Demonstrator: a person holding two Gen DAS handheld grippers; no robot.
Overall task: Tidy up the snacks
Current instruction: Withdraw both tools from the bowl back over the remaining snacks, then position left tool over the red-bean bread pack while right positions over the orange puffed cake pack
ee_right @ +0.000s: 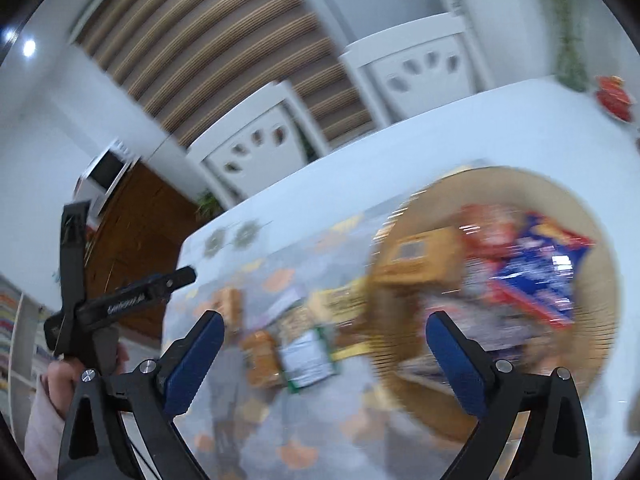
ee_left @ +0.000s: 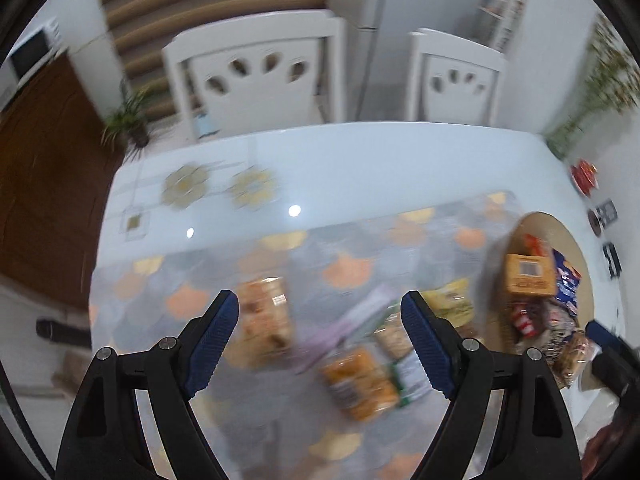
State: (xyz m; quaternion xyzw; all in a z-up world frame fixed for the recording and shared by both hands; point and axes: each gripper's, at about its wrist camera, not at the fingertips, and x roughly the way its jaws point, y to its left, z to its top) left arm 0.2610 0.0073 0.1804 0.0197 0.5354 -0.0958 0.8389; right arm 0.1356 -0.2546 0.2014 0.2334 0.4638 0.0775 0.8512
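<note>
Everything is blurred. In the left wrist view my left gripper (ee_left: 320,300) is open above loose snacks on the patterned mat (ee_left: 344,240): an orange packet (ee_left: 266,320), a purple pack (ee_left: 356,320), another orange packet (ee_left: 360,380) and a green-white packet (ee_left: 408,376). Nothing sits between its pads. To the right, a round woven basket (ee_left: 560,232) holds a brown box (ee_left: 528,274) and a blue bag (ee_left: 566,280). In the right wrist view my right gripper (ee_right: 326,320) is open and empty above the mat, between the loose packets (ee_right: 308,360) and the basket (ee_right: 500,184).
The white table (ee_left: 360,160) carries the mat. Two white chairs (ee_left: 256,76) stand behind it, with a potted plant (ee_left: 128,116) and a brown door at the left. A red dish (ee_left: 584,176) sits at the far right. A hand (ee_right: 60,376) shows at the right view's left edge.
</note>
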